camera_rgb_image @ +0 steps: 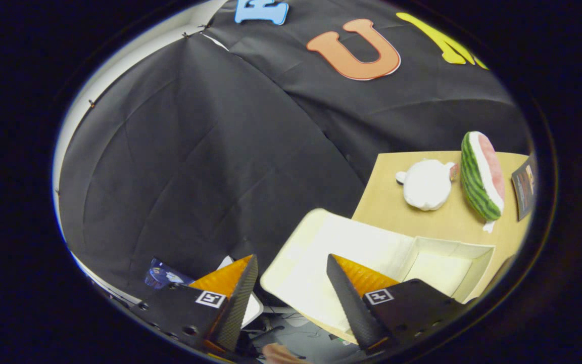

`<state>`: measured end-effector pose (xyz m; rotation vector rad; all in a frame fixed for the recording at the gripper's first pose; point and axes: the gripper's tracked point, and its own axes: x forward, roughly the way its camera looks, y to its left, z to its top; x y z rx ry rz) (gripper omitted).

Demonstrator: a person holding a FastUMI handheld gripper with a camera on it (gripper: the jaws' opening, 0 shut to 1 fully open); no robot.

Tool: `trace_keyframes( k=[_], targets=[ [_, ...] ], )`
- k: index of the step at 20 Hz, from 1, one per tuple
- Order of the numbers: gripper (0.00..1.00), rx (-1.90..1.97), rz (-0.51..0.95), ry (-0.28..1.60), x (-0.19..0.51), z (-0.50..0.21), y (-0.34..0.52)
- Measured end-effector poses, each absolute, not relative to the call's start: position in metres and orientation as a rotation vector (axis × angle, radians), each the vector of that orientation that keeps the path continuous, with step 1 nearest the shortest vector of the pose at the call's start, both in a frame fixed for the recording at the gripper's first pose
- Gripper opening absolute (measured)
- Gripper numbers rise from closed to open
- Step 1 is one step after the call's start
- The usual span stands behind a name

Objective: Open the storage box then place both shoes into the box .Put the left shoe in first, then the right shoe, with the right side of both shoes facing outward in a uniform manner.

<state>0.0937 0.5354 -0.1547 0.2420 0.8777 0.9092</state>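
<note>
Here your gripper (291, 273) has its two fingers spread wide apart with nothing held between them — the gap looks onto black booth cloth and the near corner of the storage box (372, 247). The box sits at about two o'clock from the fingertips, just beyond the right-hand finger, which overlaps its near side. It is cream-coloured and stands open: the broad flat lid (316, 253) is folded back toward you, and the shallow tray part (452, 263) lies further out at three o'clock, its inner walls showing. I cannot tell whether the right finger touches the lid or merely passes in front of it.

The box rests on a tan wooden table (387, 202). Further out on that table, at one o'clock from the box, lies a white plush toy (426, 184), and just beside it, at its three o'clock, a watermelon-slice plush (480, 174) stands tilted on edge. A dark card or booklet (523, 187) lies beyond the watermelon, near the table's far side.

At nine o'clock of the left finger a small blue packet (162, 275) shows — too blurred for more
</note>
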Motion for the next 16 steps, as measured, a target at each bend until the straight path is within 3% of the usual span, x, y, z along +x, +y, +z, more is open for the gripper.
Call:
trace_keyframes(
  k=[1, 9, 16],
  targets=[
    [0.95, 0.237, 0.908, 0.874, 0.092, -0.154, 0.53],
    [0.96, 0.132, 0.804, 0.799, 0.109, -0.162, 0.415],
    [0.96, 0.105, 0.599, 0.854, 0.14, -0.225, 0.254]
  ],
)
